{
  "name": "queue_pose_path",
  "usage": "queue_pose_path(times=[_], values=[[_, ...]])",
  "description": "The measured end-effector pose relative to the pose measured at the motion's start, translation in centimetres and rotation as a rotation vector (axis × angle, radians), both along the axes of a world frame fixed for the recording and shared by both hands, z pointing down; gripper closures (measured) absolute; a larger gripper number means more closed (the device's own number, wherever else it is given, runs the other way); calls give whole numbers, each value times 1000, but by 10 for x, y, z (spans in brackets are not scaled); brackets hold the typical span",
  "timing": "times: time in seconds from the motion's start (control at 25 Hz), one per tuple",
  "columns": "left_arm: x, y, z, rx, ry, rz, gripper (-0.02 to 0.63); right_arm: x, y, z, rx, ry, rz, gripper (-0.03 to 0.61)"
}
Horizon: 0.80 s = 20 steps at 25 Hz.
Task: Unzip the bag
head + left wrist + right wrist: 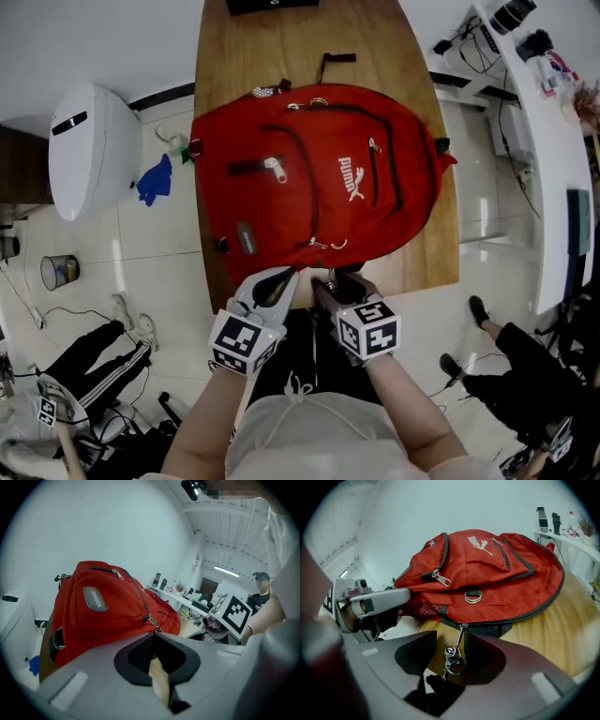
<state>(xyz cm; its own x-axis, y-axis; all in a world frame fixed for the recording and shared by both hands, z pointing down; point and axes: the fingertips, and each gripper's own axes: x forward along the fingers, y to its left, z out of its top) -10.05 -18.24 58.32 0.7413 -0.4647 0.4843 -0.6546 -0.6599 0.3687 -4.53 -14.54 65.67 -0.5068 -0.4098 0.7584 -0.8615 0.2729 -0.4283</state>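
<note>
A rounded white plastic unit (89, 150) stands at nine o'clock, with a crumpled blue cloth (155, 180) beside it. The red fabric backpack (319, 178) lies flat at the centre of the smooth wooden table (281, 47). At six o'clock, the left gripper (272, 281) has its jaws slightly apart and empty. The right gripper (342, 278) gapes around the dangling metal zipper pull (452, 656) without pinching it.
</note>
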Motion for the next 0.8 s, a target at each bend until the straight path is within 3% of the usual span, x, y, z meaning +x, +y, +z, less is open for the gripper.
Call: queue_pose_path(times=[0.04, 0.2, 0.48, 0.8], values=[[1, 1, 0, -3, 9, 7, 607, 2, -2, 2, -7, 16, 15, 404], [3, 1, 0, -5, 24, 32, 607, 10, -6, 9, -27, 82, 41, 549], [3, 2, 2, -57, 46, 43, 607, 16, -3, 9, -49, 116, 8, 571], [7, -3, 4, -60, -18, 12, 607, 31, -1, 6, -26, 174, -116, 571]])
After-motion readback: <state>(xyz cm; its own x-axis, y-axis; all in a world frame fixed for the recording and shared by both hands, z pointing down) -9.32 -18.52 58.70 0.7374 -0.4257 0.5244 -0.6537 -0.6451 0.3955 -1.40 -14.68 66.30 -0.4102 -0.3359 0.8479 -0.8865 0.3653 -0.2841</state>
